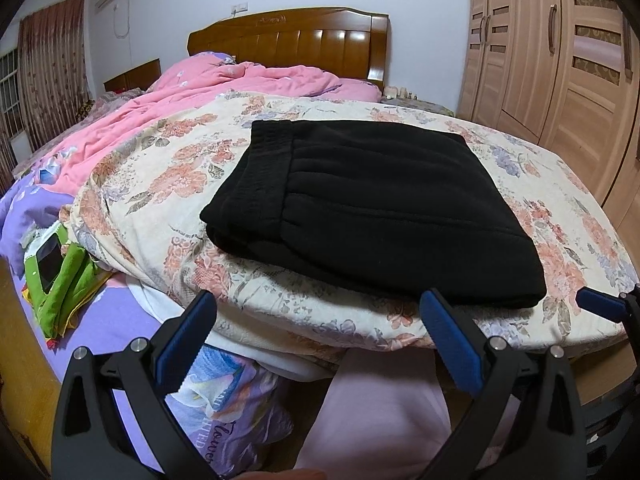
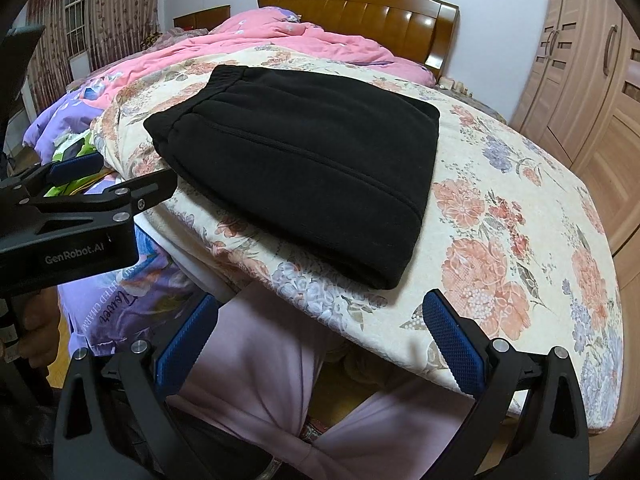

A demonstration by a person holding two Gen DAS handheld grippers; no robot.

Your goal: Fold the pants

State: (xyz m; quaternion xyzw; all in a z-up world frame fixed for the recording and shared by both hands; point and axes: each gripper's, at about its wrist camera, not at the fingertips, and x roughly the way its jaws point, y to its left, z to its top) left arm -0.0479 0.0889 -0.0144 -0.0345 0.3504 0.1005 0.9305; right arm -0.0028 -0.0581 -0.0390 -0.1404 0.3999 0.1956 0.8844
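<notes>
Black pants (image 1: 372,208) lie folded into a flat rectangle on the floral quilt (image 1: 168,184), waistband toward the far left. They also show in the right wrist view (image 2: 300,168). My left gripper (image 1: 320,312) is open and empty, held back from the near edge of the pants, above the quilt's edge. My right gripper (image 2: 320,312) is open and empty, back from the near corner of the pants. The left gripper's body (image 2: 72,216) shows at the left of the right wrist view, and a right fingertip (image 1: 600,304) shows at the right edge of the left wrist view.
A pink blanket (image 1: 192,104) is bunched behind the quilt, before a wooden headboard (image 1: 288,40). A purple sheet (image 1: 116,320) and a green item (image 1: 60,276) lie at left. A wardrobe (image 1: 560,60) stands at right. The person's pink-clad legs (image 2: 260,380) are below.
</notes>
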